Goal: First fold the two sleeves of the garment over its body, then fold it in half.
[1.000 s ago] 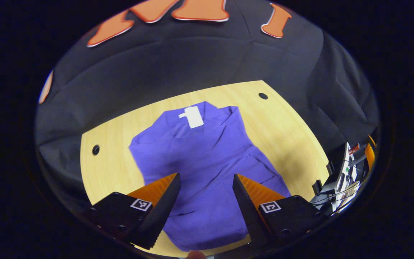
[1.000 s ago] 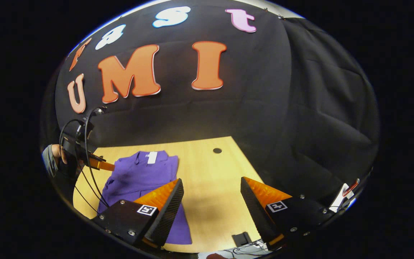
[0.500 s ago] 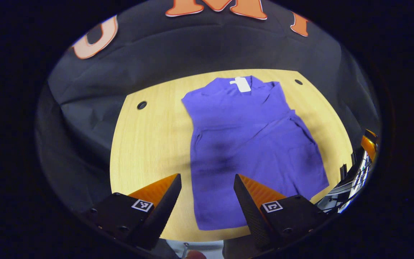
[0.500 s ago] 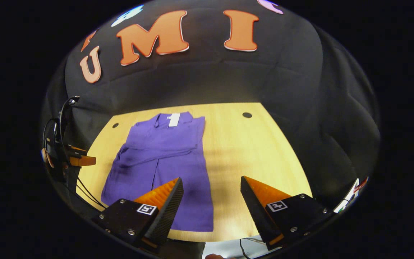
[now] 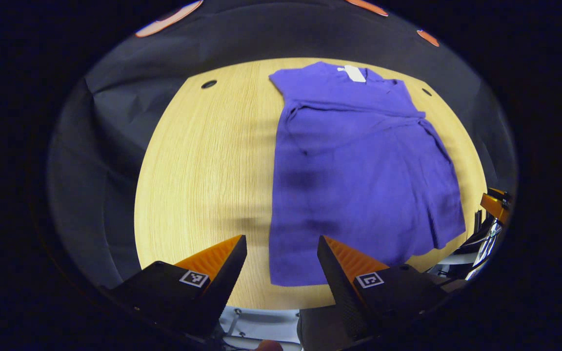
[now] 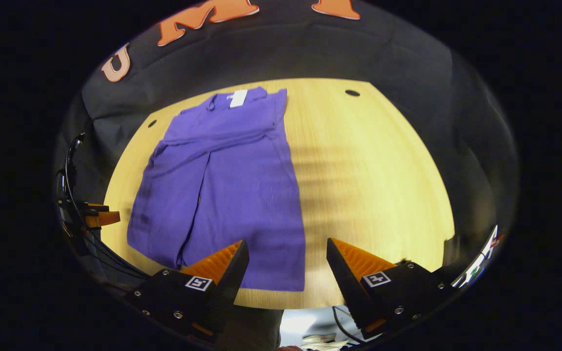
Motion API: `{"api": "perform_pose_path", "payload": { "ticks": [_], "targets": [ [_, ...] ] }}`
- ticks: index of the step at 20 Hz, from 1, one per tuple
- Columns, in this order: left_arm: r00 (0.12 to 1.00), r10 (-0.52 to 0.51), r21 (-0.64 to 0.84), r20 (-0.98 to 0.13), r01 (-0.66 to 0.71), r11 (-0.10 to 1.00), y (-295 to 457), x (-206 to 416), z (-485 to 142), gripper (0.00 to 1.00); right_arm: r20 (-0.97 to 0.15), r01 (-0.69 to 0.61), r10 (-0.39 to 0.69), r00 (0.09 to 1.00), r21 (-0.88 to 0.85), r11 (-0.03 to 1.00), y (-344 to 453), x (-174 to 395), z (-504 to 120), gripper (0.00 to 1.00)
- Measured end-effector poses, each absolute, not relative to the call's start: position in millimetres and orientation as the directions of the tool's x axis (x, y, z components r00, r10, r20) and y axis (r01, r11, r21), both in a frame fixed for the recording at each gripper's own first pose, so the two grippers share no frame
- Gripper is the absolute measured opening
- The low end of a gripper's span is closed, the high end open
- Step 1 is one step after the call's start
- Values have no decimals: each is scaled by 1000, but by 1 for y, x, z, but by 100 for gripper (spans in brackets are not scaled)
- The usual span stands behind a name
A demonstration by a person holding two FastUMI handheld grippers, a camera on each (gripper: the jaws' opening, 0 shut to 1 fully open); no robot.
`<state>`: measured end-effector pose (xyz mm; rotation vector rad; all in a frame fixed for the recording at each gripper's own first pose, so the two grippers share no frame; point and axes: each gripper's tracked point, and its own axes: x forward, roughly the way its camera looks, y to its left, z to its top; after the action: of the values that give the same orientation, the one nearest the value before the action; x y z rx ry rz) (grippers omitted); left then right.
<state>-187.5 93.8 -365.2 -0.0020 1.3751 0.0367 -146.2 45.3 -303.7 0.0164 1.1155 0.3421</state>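
Observation:
A purple garment (image 5: 359,161) lies flat on the wooden table (image 5: 203,170), collar and white tag (image 5: 355,74) at the far end, both sleeves folded across its body. My left gripper (image 5: 281,265) hangs open above the garment's near left hem corner, nothing between its fingers. In the right gripper view the same garment (image 6: 222,185) spreads left of centre, and my right gripper (image 6: 286,268) is open over its near right hem corner. The left gripper (image 6: 98,217) shows small at that view's left edge; the right gripper (image 5: 493,202) peeks in at the left gripper view's right edge.
The table (image 6: 373,185) has small dark holes near its far corners (image 5: 208,84) (image 6: 352,92). Bare wood lies left of the garment in the left gripper view and right of it in the right gripper view. The table's near edge (image 6: 300,302) runs just below both grippers. Cables (image 6: 66,185) trail beside the left gripper.
Both grippers have drawn back toward the table's near edge and tilted down, staying open. The garment lies unmoved, its hem now just ahead of the fingertips.

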Motion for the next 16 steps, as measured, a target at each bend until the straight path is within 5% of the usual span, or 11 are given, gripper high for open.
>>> {"api": "perform_pose_path", "payload": {
  "ticks": [16],
  "targets": [
    [-28,-65,-62,-997,-97,993,97,-255,-427,89,-964,-182,240,116,217,959,44,-213,-365,88]
  ]
}}
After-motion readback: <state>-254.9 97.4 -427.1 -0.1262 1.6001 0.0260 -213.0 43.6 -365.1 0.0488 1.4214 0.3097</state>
